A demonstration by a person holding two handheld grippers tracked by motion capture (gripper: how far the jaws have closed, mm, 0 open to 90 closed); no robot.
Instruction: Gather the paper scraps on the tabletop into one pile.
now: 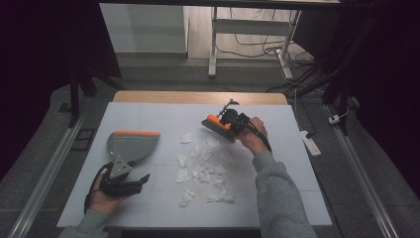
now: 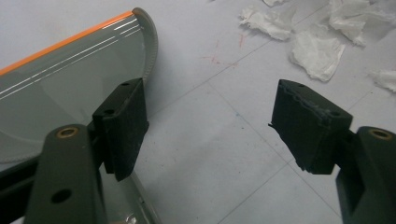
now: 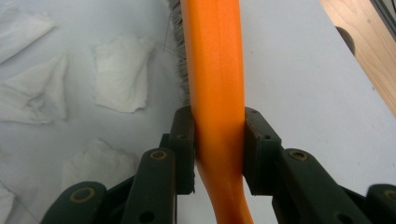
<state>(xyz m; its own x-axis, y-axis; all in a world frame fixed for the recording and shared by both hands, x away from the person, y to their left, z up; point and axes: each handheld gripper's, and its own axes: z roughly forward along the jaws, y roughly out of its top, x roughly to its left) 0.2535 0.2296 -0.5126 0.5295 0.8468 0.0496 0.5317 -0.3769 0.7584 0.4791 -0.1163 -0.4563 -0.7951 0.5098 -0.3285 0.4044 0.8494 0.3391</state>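
Right claw [image 3: 218,154] clamps brush [image 3: 215,70] near table's [image 3: 299,70] far edge.

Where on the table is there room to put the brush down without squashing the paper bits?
There is bare table on the right, between the paper scraps and the right edge. The far strip behind the brush is free too, and so is the near left corner by the left gripper. The middle is crowded with scraps, and the dustpan takes the left.

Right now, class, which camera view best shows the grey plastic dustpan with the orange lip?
The high view: the whole grey plastic dustpan shows there. The left gripper view cuts it off.
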